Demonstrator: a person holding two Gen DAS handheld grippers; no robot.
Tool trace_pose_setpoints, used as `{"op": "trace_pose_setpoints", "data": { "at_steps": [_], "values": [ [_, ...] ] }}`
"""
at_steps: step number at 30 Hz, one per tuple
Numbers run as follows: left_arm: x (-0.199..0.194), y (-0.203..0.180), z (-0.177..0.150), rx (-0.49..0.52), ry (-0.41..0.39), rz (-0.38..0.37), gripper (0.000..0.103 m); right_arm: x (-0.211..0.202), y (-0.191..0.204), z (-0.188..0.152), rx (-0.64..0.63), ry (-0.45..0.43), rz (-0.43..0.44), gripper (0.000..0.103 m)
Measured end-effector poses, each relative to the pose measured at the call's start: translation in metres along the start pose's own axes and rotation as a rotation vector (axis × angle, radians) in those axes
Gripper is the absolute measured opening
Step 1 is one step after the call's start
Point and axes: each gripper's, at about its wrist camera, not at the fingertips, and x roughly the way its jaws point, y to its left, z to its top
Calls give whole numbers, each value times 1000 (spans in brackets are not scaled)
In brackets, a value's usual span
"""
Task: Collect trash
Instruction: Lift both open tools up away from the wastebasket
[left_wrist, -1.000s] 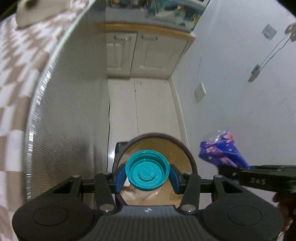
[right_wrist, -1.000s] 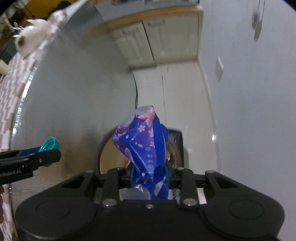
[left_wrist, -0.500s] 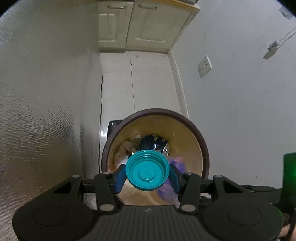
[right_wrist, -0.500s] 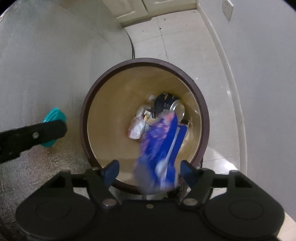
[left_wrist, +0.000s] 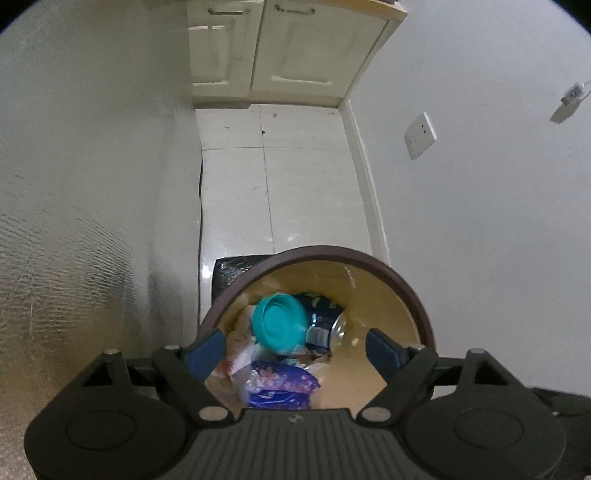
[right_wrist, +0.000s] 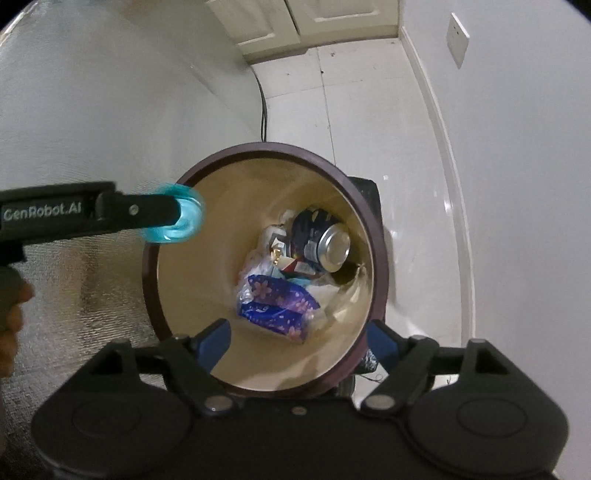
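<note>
- Left tool (left_wrist: 295, 345): fingers spread wide, nothing between the pads. It is held over the bin (left_wrist: 406, 284).
- Teal lid (left_wrist: 280, 323) is seen free of the pads, tilted and blurred, over the bin mouth; in the right view it shows as a smear (right_wrist: 173, 214) at the tip of the left tool, near the rim. Judged mid-drop; contact with the tool cannot be ruled out.
- Right tool (right_wrist: 297, 341): fingers likewise spread, empty, above the near rim of the bin (right_wrist: 380, 258).
- Blue wrapper (right_wrist: 277, 308) lies on the bin bottom, beside a can (right_wrist: 321, 243) and paper scraps.
- Advice for the release: tools should be kept centred over the opening and fully spread until the lid is clear, so that it is not clipped by the rim.
- Risk: the lid looks close to the left rim; a bounce onto the floor is possible.
</note>
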Motion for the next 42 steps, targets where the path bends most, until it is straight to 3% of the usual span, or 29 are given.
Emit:
{"op": "trace_pose_setpoints", "data": {
  "at_steps": [9,16,22,42],
  "values": [
    [-5,15,-18,-27,63,52,89,-5,-2,0,-38,4,0,82],
    [-19,21,-28,-49,54,67,97,-23,0,0,-59,-31,-4,82],
    [-40,17,-31,-52,19,75,103,-41,0,-3,-76,-70,-17,83],
    [-151,8,-52,-39,-149,77,103,-142,19,-13,-115,-245,-77,95]
  ]
}}
